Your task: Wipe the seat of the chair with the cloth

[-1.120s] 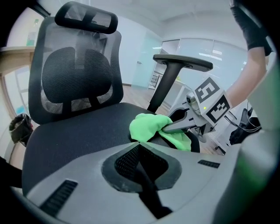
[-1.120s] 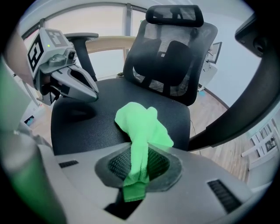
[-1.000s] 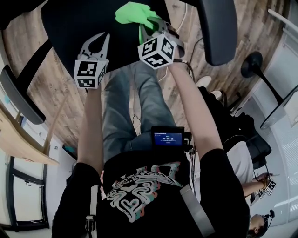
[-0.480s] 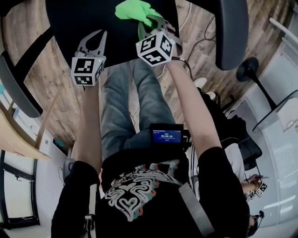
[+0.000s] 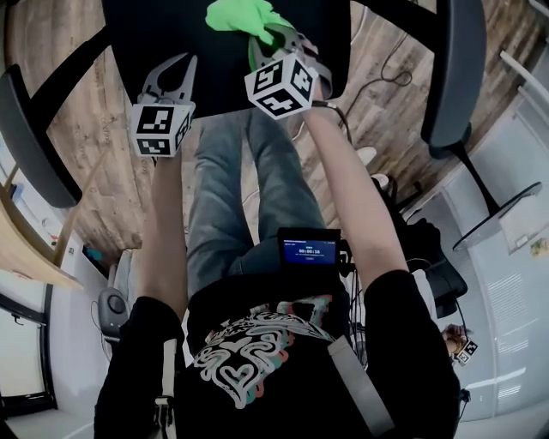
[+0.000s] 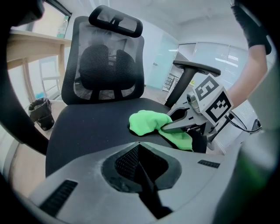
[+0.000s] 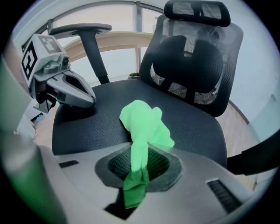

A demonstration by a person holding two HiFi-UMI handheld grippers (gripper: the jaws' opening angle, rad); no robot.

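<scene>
- Green, soft and bunched, the cloth (image 7: 144, 124) lies on the black seat (image 7: 197, 124) toward its front edge, with one tail twisted into a narrow strip that runs back into the right tongs (image 7: 138, 175)
- We hold the right tongs closed on that tail, low over the seat. We judge this grip lets the loose bulk of the cloth drag flat across the fabric while the hard tips stay off it
- The left tongs (image 6: 140, 151) are closed on nothing. They hover just over the seat's front left part, beside the cloth but apart from it, so the wiping side has a free path
- From the head view, both tongs reach forward over the near edge of the seat (image 5: 154, 34), and the cloth (image 5: 240, 17) sits beyond the right tongs (image 5: 273, 41)
- The cloth looks like a thin microfibre, crumpled into a rounded heap with soft folds and no stain that we can make out
- The seat shows a fine mesh weave, and most of it lies uncovered by the cloth, so we reckon much wiping remains
</scene>
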